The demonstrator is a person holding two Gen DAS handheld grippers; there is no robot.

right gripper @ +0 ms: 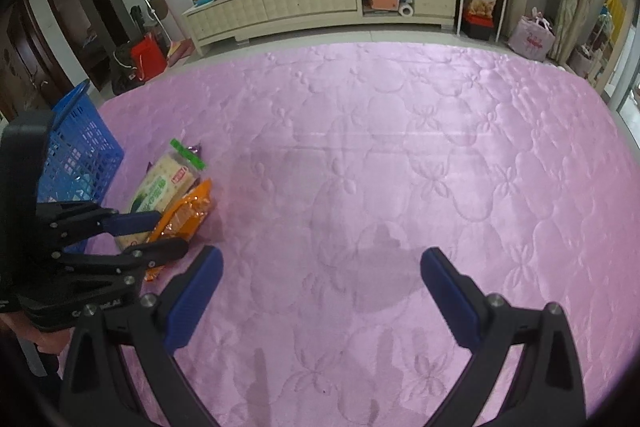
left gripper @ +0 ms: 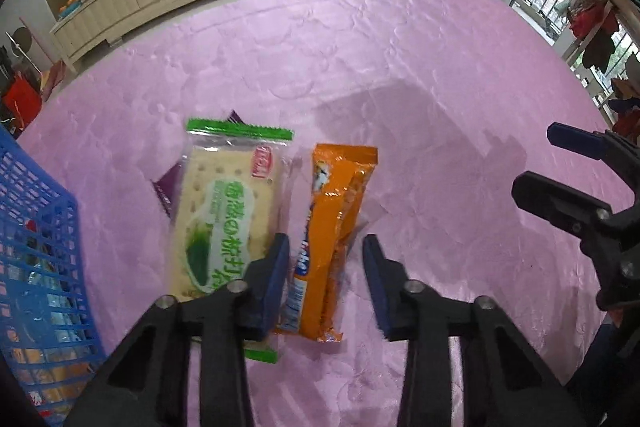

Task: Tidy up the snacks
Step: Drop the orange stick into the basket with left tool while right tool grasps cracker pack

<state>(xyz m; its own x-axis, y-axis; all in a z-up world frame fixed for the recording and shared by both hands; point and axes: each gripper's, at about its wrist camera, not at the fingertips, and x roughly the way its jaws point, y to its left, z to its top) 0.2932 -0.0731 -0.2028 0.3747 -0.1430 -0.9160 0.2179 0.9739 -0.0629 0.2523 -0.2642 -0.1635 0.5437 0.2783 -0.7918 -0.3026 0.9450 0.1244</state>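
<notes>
An orange snack packet [left gripper: 340, 195] lies lengthwise on the pink quilted cloth [left gripper: 400, 67], beside a green-and-white cracker pack [left gripper: 224, 203] that rests on a purple packet [left gripper: 166, 187]. My left gripper [left gripper: 326, 263] points down over the orange packet and straddles its near half. The left pad touches the packet's edge, while a narrow gap shows at the right pad. In the right wrist view the left gripper [right gripper: 172, 231] sits astride the orange packet [right gripper: 192, 207], next to the cracker pack [right gripper: 164, 179]. My right gripper [right gripper: 322, 259] hangs open over bare cloth, and it also shows at the right edge of the left wrist view [left gripper: 538, 161].
A blue slatted basket [left gripper: 36, 227] with several packets inside stands at the left, close to the cracker pack, also seen as the basket [right gripper: 88, 143]. A long cream cabinet [right gripper: 300, 3] runs along the far wall. A red bag [right gripper: 148, 57] and a pink bag [right gripper: 534, 37] sit on the floor.
</notes>
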